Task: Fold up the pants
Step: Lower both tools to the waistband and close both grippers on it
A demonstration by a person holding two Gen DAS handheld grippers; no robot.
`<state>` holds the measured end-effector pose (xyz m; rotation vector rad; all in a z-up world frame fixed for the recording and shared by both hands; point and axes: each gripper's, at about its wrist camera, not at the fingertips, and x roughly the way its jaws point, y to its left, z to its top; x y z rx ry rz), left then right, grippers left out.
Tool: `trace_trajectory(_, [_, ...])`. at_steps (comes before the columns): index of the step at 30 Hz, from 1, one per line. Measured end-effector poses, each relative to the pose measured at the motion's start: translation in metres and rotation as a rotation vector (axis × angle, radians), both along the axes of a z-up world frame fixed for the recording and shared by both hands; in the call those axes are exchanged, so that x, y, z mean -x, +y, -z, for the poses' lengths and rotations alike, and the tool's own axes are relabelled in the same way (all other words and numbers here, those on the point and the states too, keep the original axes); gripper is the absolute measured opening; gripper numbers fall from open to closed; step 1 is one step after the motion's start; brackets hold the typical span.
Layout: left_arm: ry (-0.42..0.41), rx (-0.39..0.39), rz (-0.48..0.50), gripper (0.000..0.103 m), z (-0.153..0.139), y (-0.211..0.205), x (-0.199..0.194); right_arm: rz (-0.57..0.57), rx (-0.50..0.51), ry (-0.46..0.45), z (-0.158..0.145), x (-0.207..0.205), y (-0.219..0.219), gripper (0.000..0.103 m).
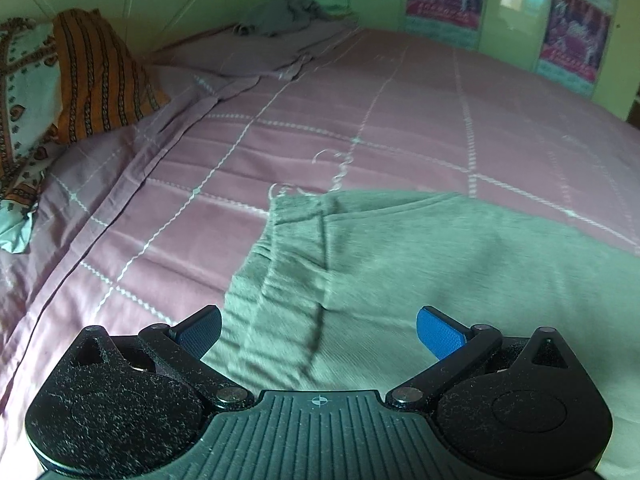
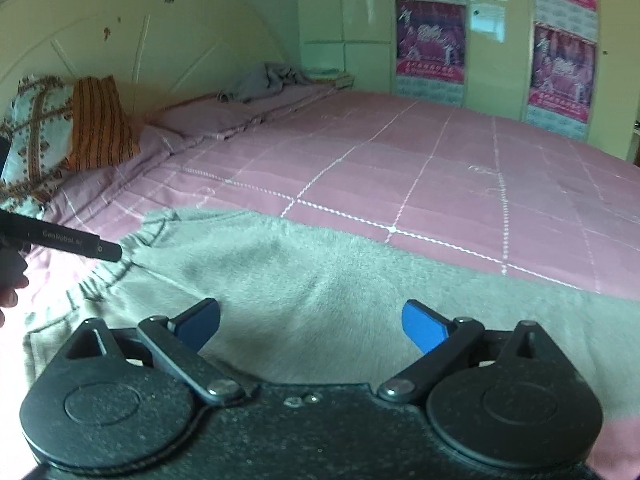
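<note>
Grey-green pants (image 1: 420, 280) lie flat on the pink checked bedspread (image 1: 360, 128), waistband end toward the left. My left gripper (image 1: 320, 332) is open and empty, just above the waistband area. In the right wrist view the pants (image 2: 320, 272) spread across the near bed. My right gripper (image 2: 312, 328) is open and empty over their middle. The left gripper's black body (image 2: 60, 240) shows at the left edge, near the waistband.
Two patterned pillows (image 1: 80, 76) lean at the headboard on the left. A crumpled grey cloth (image 1: 280, 16) lies at the far end of the bed. Green cupboard doors with pink posters (image 2: 432, 44) stand behind the bed.
</note>
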<state>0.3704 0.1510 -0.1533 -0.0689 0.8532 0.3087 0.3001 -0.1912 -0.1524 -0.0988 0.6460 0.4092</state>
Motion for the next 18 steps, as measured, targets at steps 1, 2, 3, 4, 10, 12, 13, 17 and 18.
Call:
trace_trajectory(1, [0.013, -0.001, -0.007, 0.103, 0.006, 0.004, -0.008, -0.007, 0.002, 0.012, 0.004, -0.01, 0.001, 0.096])
trace_trajectory(2, [0.032, 0.005, -0.01, 0.103, 0.013, 0.008, -0.014, -0.011, 0.004, 0.022, 0.009, -0.019, 0.001, 0.096])
trace_trajectory(3, [0.044, 0.02, -0.014, 0.103, 0.02, 0.012, -0.021, -0.014, 0.009, 0.034, 0.013, -0.03, 0.002, 0.096])
trace_trajectory(4, [0.053, 0.026, -0.023, 0.103, 0.025, 0.017, -0.027, -0.016, 0.014, 0.046, 0.018, -0.04, 0.004, 0.096])
trace_trajectory(10, [0.105, 0.078, -0.045, 0.103, 0.059, 0.042, -0.055, -0.044, 0.095, 0.089, 0.044, -0.092, 0.02, 0.096])
trace_trajectory(12, [0.122, 0.099, -0.026, 0.103, 0.07, 0.044, -0.063, -0.051, 0.115, 0.096, 0.048, -0.106, 0.022, 0.096])
trace_trajectory(13, [0.126, 0.095, -0.014, 0.103, 0.074, 0.044, -0.066, -0.054, 0.128, 0.095, 0.051, -0.113, 0.023, 0.096])
trace_trajectory(17, [0.113, 0.101, 0.032, 0.103, 0.084, 0.046, -0.073, -0.067, 0.169, 0.094, 0.057, -0.137, 0.027, 0.096])
trace_trajectory(18, [0.113, 0.104, 0.044, 0.103, 0.085, 0.046, -0.074, -0.069, 0.167, 0.096, 0.057, -0.142, 0.027, 0.096])
